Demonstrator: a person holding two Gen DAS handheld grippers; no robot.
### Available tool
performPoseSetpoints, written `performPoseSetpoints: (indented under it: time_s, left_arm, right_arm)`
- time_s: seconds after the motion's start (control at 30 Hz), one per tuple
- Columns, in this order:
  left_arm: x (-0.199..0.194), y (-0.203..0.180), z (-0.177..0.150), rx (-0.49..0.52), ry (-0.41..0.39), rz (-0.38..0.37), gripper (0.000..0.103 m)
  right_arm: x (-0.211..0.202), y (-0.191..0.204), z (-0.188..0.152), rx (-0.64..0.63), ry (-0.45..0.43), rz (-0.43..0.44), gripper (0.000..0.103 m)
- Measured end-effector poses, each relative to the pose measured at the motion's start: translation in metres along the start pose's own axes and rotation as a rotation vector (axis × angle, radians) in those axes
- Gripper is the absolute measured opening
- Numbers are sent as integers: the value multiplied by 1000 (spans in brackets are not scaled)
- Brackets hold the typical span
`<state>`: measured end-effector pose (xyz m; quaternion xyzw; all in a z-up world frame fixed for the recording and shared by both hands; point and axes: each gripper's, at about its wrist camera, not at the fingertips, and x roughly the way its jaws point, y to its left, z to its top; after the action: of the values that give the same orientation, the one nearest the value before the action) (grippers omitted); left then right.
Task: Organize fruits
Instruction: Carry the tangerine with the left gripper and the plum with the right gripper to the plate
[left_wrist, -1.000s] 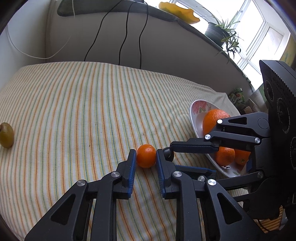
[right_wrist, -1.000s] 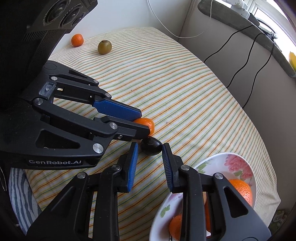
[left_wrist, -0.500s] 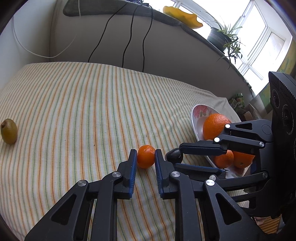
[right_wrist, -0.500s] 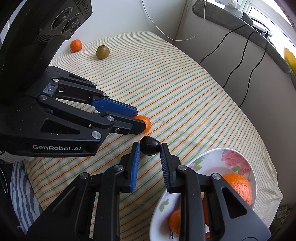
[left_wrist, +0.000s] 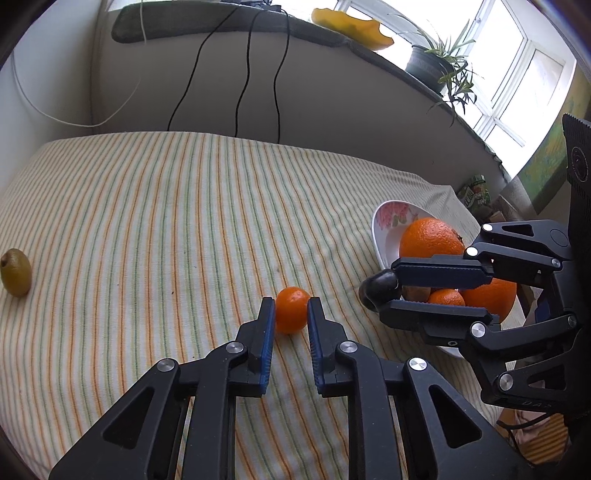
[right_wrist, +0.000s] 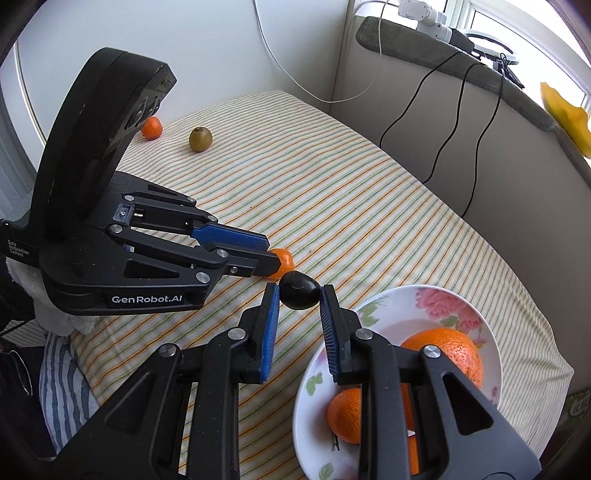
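Observation:
My left gripper (left_wrist: 291, 309) is shut on a small tangerine (left_wrist: 291, 309), held just above the striped tablecloth; the tangerine also shows in the right wrist view (right_wrist: 282, 262). My right gripper (right_wrist: 298, 294) is shut on a dark plum-like fruit (right_wrist: 299, 290), lifted beside the rim of the flowered white bowl (right_wrist: 436, 306). In the left wrist view the dark fruit (left_wrist: 378, 290) sits at the right gripper's tips next to the bowl (left_wrist: 388, 225). The bowl holds a large orange (left_wrist: 430, 238) and smaller oranges.
A kiwi (left_wrist: 15, 271) lies at the table's left edge; it also shows in the right wrist view (right_wrist: 200, 139), with another tangerine (right_wrist: 151, 128) beside it at the far corner. Cables hang down the wall behind. A potted plant (left_wrist: 430, 64) stands on the sill.
Both grippers have closed on their fruits and risen from the cloth. The right gripper has carried the dark fruit up and toward the bowl.

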<state>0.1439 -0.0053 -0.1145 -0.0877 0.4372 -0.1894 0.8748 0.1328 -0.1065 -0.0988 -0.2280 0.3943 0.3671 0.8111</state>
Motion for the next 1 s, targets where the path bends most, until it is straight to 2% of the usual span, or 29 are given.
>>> performPoseSetpoints:
  time_s: [0.17,0.4,0.47,0.73,1.0]
  left_arm:
    - [8,-9,2,34,17,27,27]
    - [16,-17,1,79,32,62,27]
    - [15,-18,1,80,28,70,22]
    - [0,-22,5,60,-15,37,22]
    - [-9,-45,18,90,-55,-7,22]
  right_arm:
    - [-15,-7,-3,21,-27,-5,23]
    - [-34,-21,-10,61,-60,-22,23]
    - [-40,-27,-12,81,-73,-27,23]
    - [-65,-56,-24,161,-110,-57,23]
    - [-83,-80,-42,230,-119,-100,23]
